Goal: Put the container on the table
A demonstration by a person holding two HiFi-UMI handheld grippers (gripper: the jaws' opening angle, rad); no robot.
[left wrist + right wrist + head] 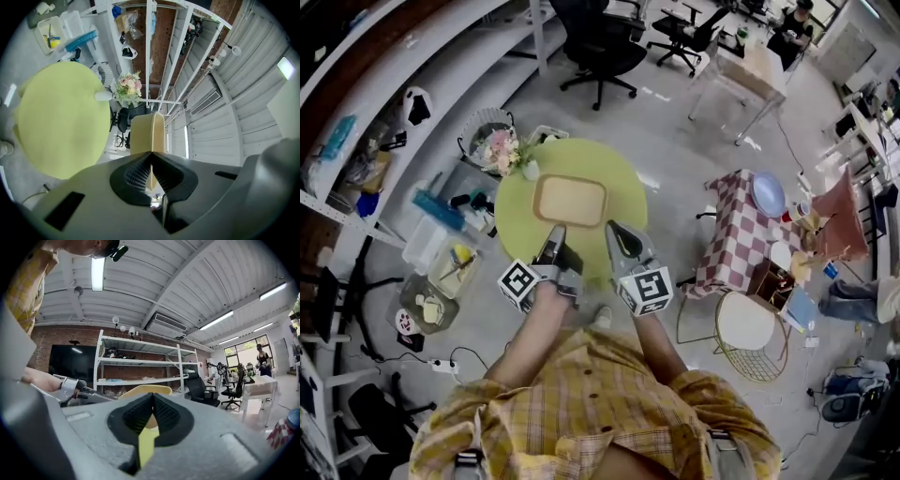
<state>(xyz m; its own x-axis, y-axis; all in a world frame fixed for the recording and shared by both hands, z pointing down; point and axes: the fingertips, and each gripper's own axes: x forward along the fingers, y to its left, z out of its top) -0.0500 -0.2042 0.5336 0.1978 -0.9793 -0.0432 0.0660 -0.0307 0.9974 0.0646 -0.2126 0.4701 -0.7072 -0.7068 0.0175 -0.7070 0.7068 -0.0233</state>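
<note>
Plaid sleeves (530,370) reach forward from below. The left gripper (555,234) and right gripper (614,232) are each clenched on the near rim of the tan container (570,200), one at either corner. It hangs between them over the round green table (623,183), lifted clear of the top.

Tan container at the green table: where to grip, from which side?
Take the container by the raised rim of its long near edge, from the person's side. Shallow and too wide to span, yet its thin lip fits between jaws; the left hand-held gripper and right hand-held gripper pinch it there.
</note>
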